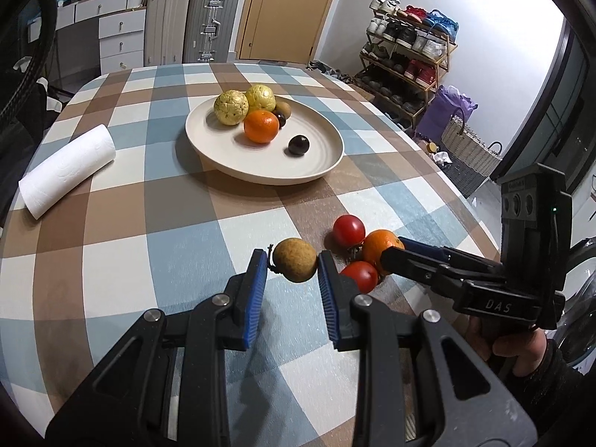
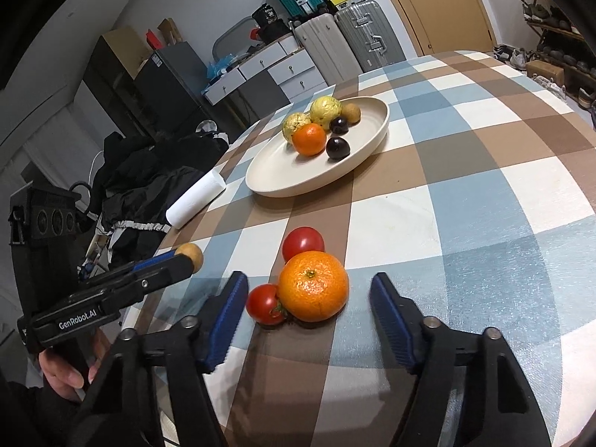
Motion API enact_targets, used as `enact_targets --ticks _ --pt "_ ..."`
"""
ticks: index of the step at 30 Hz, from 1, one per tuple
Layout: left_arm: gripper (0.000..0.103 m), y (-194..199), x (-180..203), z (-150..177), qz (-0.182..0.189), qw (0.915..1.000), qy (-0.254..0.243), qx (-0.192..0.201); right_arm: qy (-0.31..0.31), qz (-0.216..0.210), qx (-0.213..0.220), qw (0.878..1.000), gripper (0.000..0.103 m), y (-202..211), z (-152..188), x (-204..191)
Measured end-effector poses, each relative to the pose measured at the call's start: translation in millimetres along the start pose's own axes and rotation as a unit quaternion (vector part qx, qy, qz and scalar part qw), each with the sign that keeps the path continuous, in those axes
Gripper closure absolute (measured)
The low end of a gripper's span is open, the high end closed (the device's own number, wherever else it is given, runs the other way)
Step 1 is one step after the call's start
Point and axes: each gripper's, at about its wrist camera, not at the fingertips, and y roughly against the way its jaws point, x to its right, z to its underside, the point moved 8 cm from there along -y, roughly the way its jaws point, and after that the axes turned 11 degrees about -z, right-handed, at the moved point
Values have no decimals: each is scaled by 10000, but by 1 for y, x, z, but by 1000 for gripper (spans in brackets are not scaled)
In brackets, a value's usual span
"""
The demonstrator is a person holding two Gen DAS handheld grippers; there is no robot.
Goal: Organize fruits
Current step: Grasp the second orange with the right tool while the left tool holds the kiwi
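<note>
My left gripper (image 1: pixel 292 265) is shut on a small brown round fruit (image 1: pixel 294 264) and holds it just above the checked tablecloth; the right wrist view shows this gripper (image 2: pixel 186 262) and fruit (image 2: pixel 192 255) at the left. My right gripper (image 2: pixel 308 296) is open and low over the table. An orange (image 2: pixel 313 285) sits between its fingers with gaps on both sides. Two red tomatoes (image 2: pixel 302 242) (image 2: pixel 264 303) touch the orange. Farther back, a cream plate (image 1: pixel 260 178) holds two bumpy yellow fruits, an orange, two dark plums and a brown fruit.
A white paper towel roll (image 1: pixel 67 171) lies on the table to the left of the plate. The table's edge runs close on the right, past the tomatoes. Beyond the table stand suitcases, drawers and a shoe rack.
</note>
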Motion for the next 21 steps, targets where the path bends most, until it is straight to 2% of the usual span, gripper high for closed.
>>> enact_targets --ticks 2,8,21 --pt "78 -2 0 -2 -4 10000 11 -10 -32 -44 -16 10000 45 -1 0 1" --pt "78 -8 2 -8 -32 10000 6 -27 -101 -122 16 9999 60 1 1 3" --pt "78 -21 7 -27 -32 10000 47 -27 -129 -292 164 9994 63 9 -1 2"
